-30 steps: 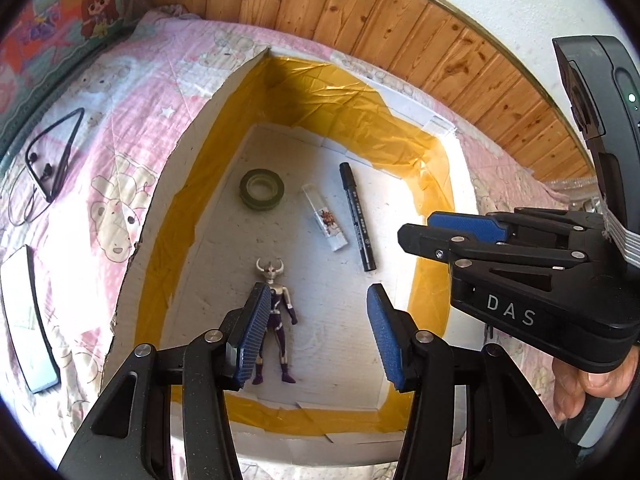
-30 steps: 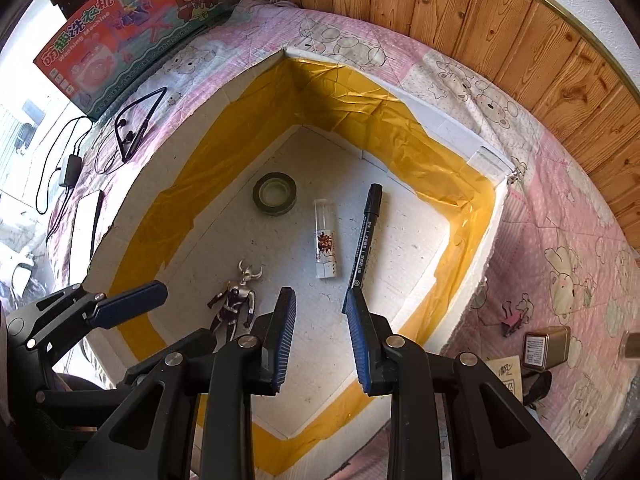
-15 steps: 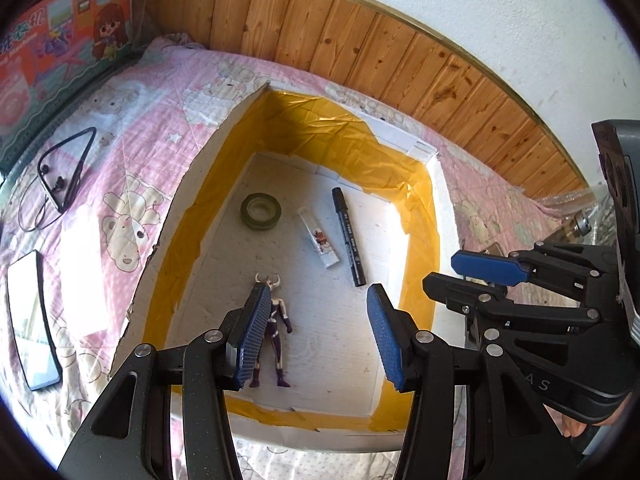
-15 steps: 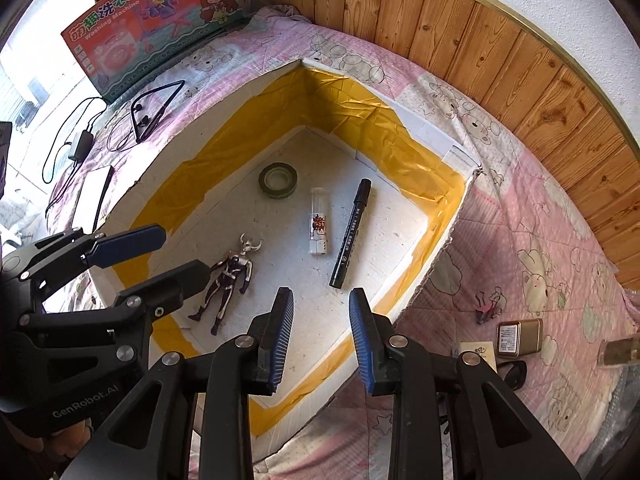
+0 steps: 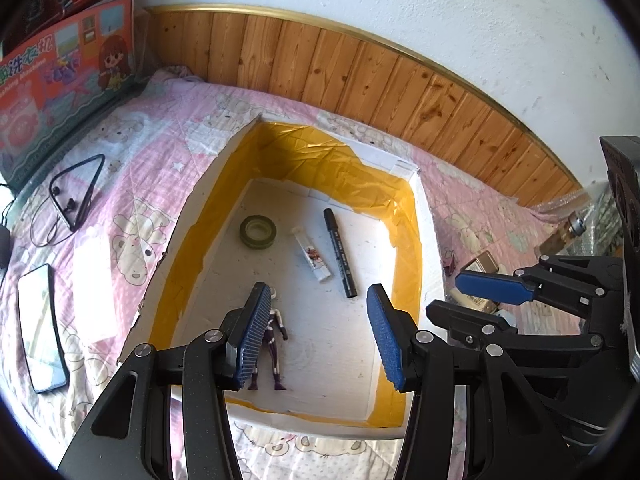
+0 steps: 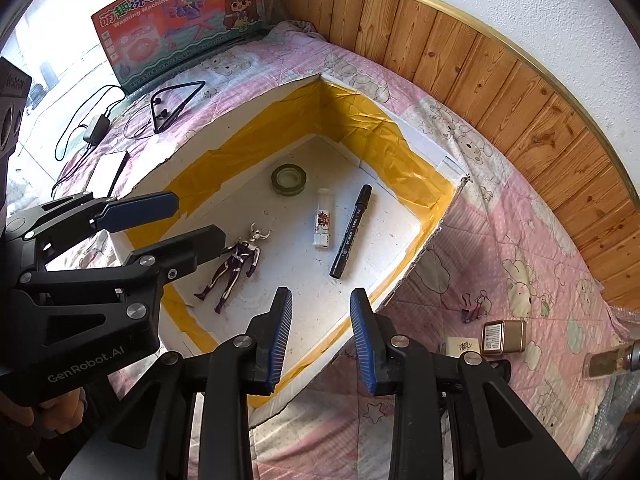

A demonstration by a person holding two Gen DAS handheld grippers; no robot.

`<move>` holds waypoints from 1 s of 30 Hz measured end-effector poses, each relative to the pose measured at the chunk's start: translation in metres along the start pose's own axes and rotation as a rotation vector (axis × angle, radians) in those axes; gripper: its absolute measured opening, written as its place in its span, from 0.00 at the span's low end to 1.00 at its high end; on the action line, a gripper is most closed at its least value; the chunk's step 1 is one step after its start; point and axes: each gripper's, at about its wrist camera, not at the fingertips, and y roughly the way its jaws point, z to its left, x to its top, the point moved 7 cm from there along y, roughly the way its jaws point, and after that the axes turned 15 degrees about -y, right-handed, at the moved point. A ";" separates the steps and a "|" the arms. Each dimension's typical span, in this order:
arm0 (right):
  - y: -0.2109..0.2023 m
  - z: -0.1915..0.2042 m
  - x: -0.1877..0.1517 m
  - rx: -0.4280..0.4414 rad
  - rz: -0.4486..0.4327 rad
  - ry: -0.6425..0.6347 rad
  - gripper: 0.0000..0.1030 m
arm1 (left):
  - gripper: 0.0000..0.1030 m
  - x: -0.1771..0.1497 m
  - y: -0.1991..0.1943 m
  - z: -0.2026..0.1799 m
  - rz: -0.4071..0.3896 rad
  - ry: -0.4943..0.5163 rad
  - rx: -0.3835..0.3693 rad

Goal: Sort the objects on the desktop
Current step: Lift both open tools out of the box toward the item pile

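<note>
A white foam box (image 5: pixel 428 240) (image 6: pixel 436 224) lined with yellow tape lies on a pink bedspread. Inside it are a green tape roll (image 5: pixel 258 231) (image 6: pixel 289 179), a clear tube (image 5: pixel 314 254) (image 6: pixel 322 223), a black marker (image 5: pixel 339 252) (image 6: pixel 352 230) and a purple toy figure (image 5: pixel 274 336) (image 6: pixel 236 262). My left gripper (image 5: pixel 316 336) hangs open above the box's near end, nothing between its fingers. My right gripper (image 6: pixel 320 332) hovers over the box's near right edge, jaws opening and empty.
Right of the box lie a gold tin (image 6: pixel 504 336) (image 5: pixel 482 266), a small card box (image 6: pixel 462 346), a binder clip (image 6: pixel 474 306) and a bottle (image 6: pixel 608 360). To the left are earphones (image 5: pixel 76 192) (image 6: pixel 176 104), a phone (image 5: pixel 40 328), a charger cable (image 6: pixel 96 128) and a toy carton (image 6: pixel 180 20).
Both grippers have risen and drawn back from the box, so more of the bedspread and wall shows. The right gripper's jaws have widened a little. The objects in the box have not moved.
</note>
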 end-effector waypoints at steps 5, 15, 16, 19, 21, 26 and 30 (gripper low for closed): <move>-0.005 0.005 -0.007 -0.022 -0.013 -0.027 0.32 | 0.51 -0.003 -0.007 -0.008 -0.024 0.023 -0.010; -0.011 0.008 -0.016 -0.025 -0.049 -0.024 0.33 | 0.51 -0.016 -0.014 -0.006 -0.022 0.000 -0.031; -0.011 0.008 -0.017 -0.026 -0.052 -0.024 0.33 | 0.51 -0.018 -0.015 -0.005 -0.020 -0.006 -0.035; -0.014 0.009 -0.018 -0.029 -0.066 -0.023 0.34 | 0.51 -0.024 -0.019 -0.006 -0.016 -0.009 -0.049; -0.018 0.010 -0.021 -0.034 -0.087 -0.022 0.34 | 0.51 -0.028 -0.022 -0.009 -0.020 0.001 -0.060; -0.031 0.012 -0.027 -0.064 -0.149 -0.025 0.36 | 0.51 -0.033 -0.030 -0.019 -0.054 0.036 -0.074; -0.035 0.010 -0.037 -0.073 -0.182 -0.011 0.39 | 0.51 -0.037 -0.032 -0.026 -0.072 0.061 -0.081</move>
